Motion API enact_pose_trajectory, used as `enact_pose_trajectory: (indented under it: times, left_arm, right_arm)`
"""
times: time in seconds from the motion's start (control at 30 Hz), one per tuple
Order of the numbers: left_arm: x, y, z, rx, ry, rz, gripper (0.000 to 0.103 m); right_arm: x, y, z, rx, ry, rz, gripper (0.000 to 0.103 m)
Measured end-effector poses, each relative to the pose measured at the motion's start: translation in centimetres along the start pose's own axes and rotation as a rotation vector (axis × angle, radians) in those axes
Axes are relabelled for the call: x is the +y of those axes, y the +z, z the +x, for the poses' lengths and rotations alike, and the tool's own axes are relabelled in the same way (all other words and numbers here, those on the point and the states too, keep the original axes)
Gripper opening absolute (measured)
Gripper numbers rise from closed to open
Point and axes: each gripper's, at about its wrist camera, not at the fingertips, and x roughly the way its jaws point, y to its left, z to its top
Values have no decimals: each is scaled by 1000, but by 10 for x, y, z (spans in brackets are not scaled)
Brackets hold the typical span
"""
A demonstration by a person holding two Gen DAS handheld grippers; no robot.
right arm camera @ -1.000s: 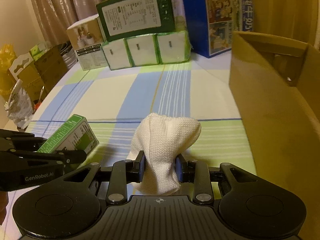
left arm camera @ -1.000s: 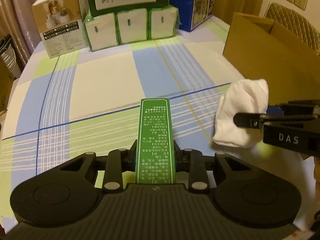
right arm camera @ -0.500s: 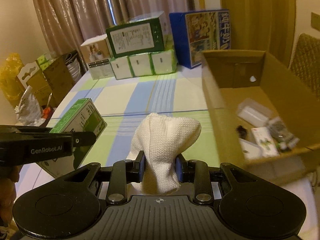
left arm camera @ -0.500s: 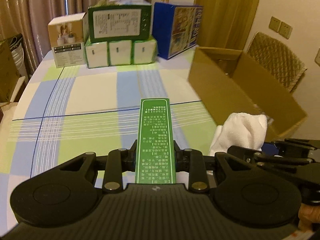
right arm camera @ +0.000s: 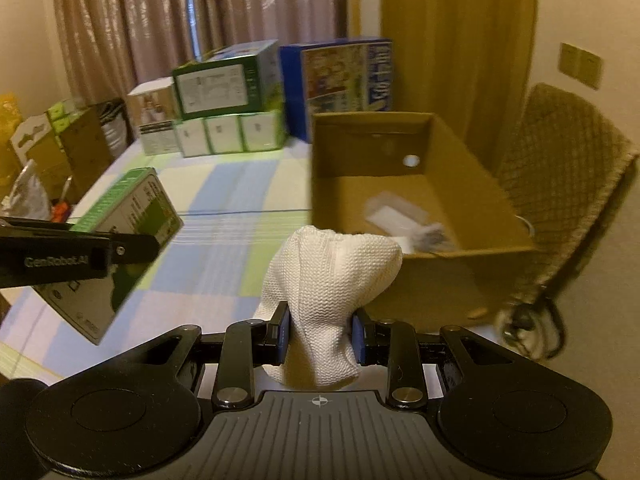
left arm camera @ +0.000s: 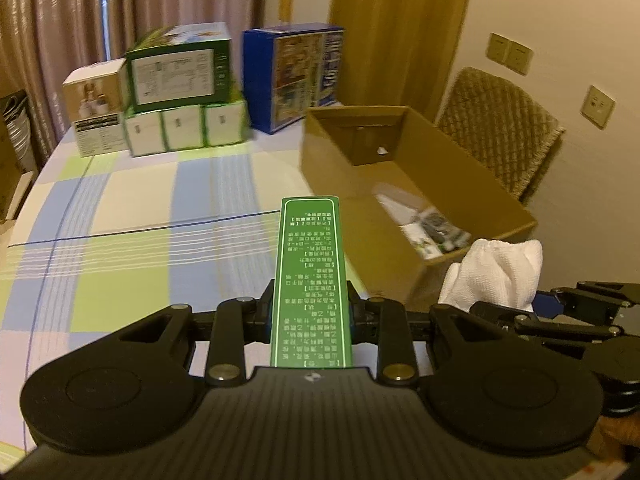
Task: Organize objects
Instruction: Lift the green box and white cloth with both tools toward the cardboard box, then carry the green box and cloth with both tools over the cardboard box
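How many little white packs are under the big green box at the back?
3. The white packs sit side by side under the big green box: left, middle, right. More may hide behind.

Stacked boxes (left arm camera: pixel 176 92) crowd the tablecloth's (left arm camera: pixel 132 208) far edge — a wicker chair (right arm camera: pixel 568 200) stands off its right side.

Warm, dim yellowish indoor light tints both views. Fisheye bending curves the edges, with dark vignetted corners. Motion blur smears the cardboard box (right arm camera: pixel 400 184) contents and the stacked boxes (left arm camera: pixel 180 100).
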Motion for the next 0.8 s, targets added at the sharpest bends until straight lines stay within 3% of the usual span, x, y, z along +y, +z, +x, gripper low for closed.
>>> enact_pose_trajectory:
  times: [0.33, 0.8]
  left_arm:
    - [-57, 1, 7, 14, -44, 60, 25]
    - [-94, 5, 20, 27, -61, 98, 25]
  right_arm:
    - [-59, -5, -19, -11, -68, 59, 27]
    - [-91, -1, -29, -38, -91, 89, 27]
